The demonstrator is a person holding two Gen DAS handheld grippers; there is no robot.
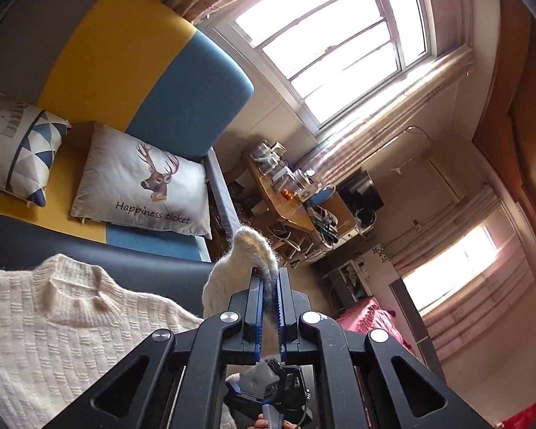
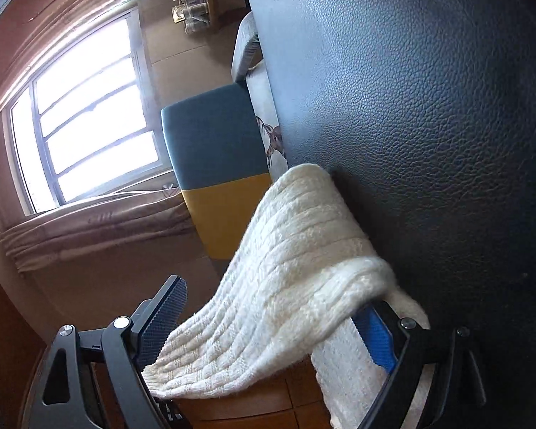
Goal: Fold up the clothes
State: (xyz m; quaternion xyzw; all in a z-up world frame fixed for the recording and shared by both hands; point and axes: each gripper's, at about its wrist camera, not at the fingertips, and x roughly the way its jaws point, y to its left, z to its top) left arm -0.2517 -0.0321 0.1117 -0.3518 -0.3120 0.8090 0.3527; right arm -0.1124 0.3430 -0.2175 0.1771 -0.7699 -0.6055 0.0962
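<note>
Left wrist view: left gripper (image 1: pixel 268 307) has its blue pads pressed together on a tuft of cream knit, a sleeve end or edge of the sweater (image 1: pixel 53 321), lifted clear of the surface.

Sweater, place: main body lies flat at the lower left of this view on a dark leather-look surface (image 1: pixel 125 261), collar toward the far side, where a sofa (image 1: pixel 182 107) holds a deer cushion (image 1: pixel 143 186).

Right wrist view: right gripper (image 2: pixel 268 321) has its fingers well apart; one pad (image 2: pixel 164 325) stands to the left, the other blue pad (image 2: pixel 375 336) to the right, partly under cloth.

Sweater in that view: a ribbed fold (image 2: pixel 296 268) drapes across the gap between the pads, over the right pad, without being pinched.

Key relation: the fold runs away from the right gripper toward the far sofa, its long axis along the gripper's pointing line; the cloth already sits between the pads.

Nearer hand: the right, for this fold; the left is busy holding the raised piece.

Judgement: closing the right pads looks like the next need, so both hands can carry the cloth over.

Sweater, look: cream, thick, fuzzy knit with blocked ribbing and a round collar; soft and likely to sag.
</note>
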